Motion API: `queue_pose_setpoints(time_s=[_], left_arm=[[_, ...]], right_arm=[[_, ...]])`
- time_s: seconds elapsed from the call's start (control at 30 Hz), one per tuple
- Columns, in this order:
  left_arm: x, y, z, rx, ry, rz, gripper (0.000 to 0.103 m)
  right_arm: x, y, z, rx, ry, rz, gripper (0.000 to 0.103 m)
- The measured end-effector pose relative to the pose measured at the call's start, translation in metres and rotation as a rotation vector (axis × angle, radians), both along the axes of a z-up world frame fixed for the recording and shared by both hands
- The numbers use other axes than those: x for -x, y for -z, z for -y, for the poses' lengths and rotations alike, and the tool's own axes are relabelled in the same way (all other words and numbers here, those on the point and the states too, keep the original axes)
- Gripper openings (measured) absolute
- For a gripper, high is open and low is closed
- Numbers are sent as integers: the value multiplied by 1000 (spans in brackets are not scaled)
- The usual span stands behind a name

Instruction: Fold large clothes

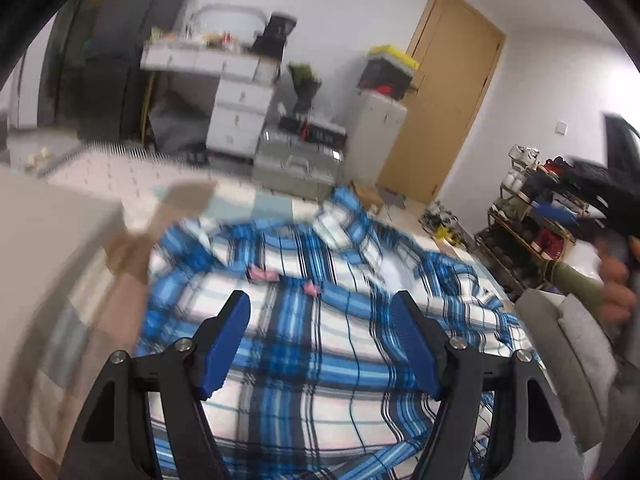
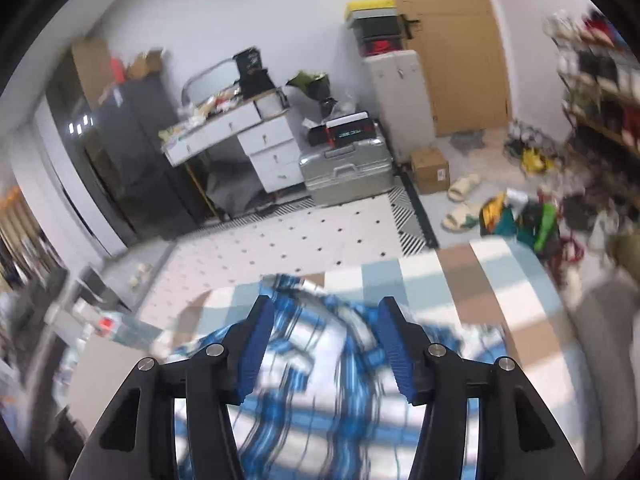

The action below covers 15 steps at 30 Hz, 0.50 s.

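A blue, white and black plaid shirt (image 1: 320,320) lies rumpled on a bed with a checked cover (image 1: 256,200). Small pink marks show on its cloth. My left gripper (image 1: 320,308) hovers over the shirt, its blue-padded jaws apart and nothing between them. In the right wrist view the same shirt (image 2: 320,380) is blurred below my right gripper (image 2: 326,314), whose jaws also stand apart over the cloth without pinching it. A hand in a green sleeve (image 1: 580,280) with the other gripper shows at the right edge of the left wrist view.
Past the bed's foot lie a dotted white rug (image 2: 300,236), a silver suitcase (image 2: 348,176), white drawers (image 2: 268,148) and a wooden door (image 2: 452,40). Slippers (image 2: 460,200), a cardboard box (image 2: 430,170) and clutter cover the floor. A shoe rack (image 1: 532,216) stands right; a grey pillow (image 1: 568,352) lies beside the shirt.
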State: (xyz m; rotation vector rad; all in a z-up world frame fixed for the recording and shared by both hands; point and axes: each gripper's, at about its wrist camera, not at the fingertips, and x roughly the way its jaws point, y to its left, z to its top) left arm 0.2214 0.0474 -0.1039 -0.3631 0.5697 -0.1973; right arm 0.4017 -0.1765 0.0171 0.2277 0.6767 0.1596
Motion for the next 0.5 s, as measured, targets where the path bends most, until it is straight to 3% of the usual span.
queue_pose_setpoints(time_s=[0.17, 0.37, 0.43, 0.5], left_arm=[[-1, 12, -7, -3, -43, -41, 69], [-1, 15, -16, 54, -60, -76, 69], [-1, 17, -15, 45, -59, -85, 69], [-5, 22, -10, -6, -71, -124, 69]], right_arm=[[-69, 62, -32, 136, -44, -175, 53], [-107, 140, -35, 194, -22, -347, 50], [-111, 149, -35, 204, -13, -357, 5], [-106, 139, -34, 156, -46, -303, 4]])
